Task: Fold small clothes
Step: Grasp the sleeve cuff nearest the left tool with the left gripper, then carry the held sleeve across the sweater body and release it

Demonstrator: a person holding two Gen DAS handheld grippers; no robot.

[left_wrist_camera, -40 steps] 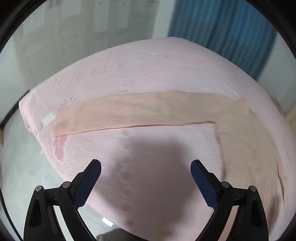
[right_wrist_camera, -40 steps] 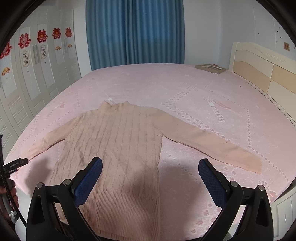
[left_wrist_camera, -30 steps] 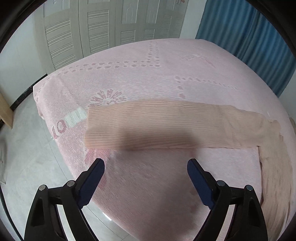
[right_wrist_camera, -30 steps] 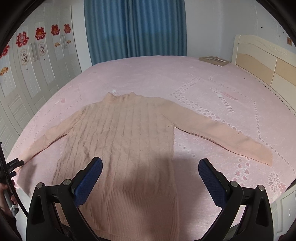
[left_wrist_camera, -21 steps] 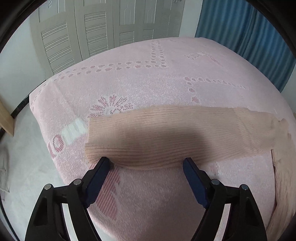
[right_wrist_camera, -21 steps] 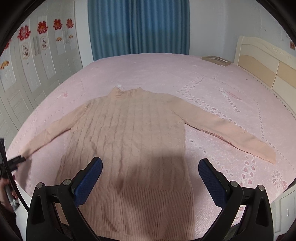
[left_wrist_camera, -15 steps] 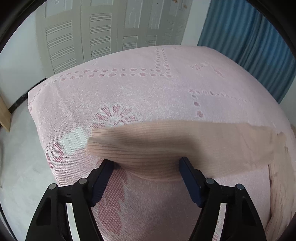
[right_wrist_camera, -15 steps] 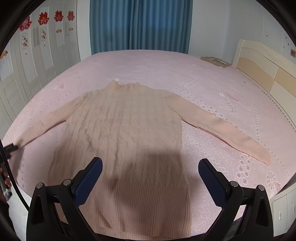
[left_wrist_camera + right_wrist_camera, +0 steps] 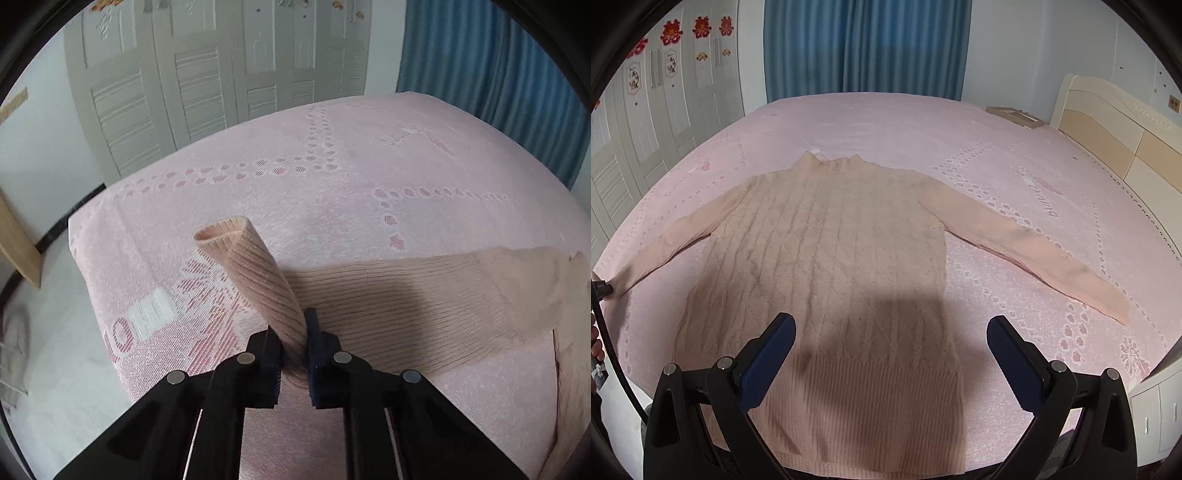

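A peach knitted sweater [image 9: 834, 266] lies flat on the pink bed, collar away from me, both sleeves spread out. In the left wrist view my left gripper [image 9: 293, 345] is shut on the left sleeve [image 9: 424, 302] near its cuff [image 9: 221, 232], which stands up bunched above the pads. In the right wrist view that gripper [image 9: 604, 288] shows only at the far left edge, at the sleeve's end. My right gripper [image 9: 890, 354] hangs open above the sweater's ribbed hem, with nothing between its blue pads. The right sleeve [image 9: 1034, 251] lies stretched toward the bed's right edge.
The pink bedspread [image 9: 886, 122] covers a wide bed with a cream headboard [image 9: 1123, 136] at right. Blue curtains [image 9: 868, 48] hang behind, white wardrobe doors [image 9: 207, 85] stand on the left. A flat box [image 9: 1015, 115] lies at the bed's far right. The bed corner [image 9: 79, 229] drops to the floor.
My left gripper came down over the left sleeve near its cuff and shut on it, so the cuff now sticks up. The right gripper stayed open, drifting a little over the hem.
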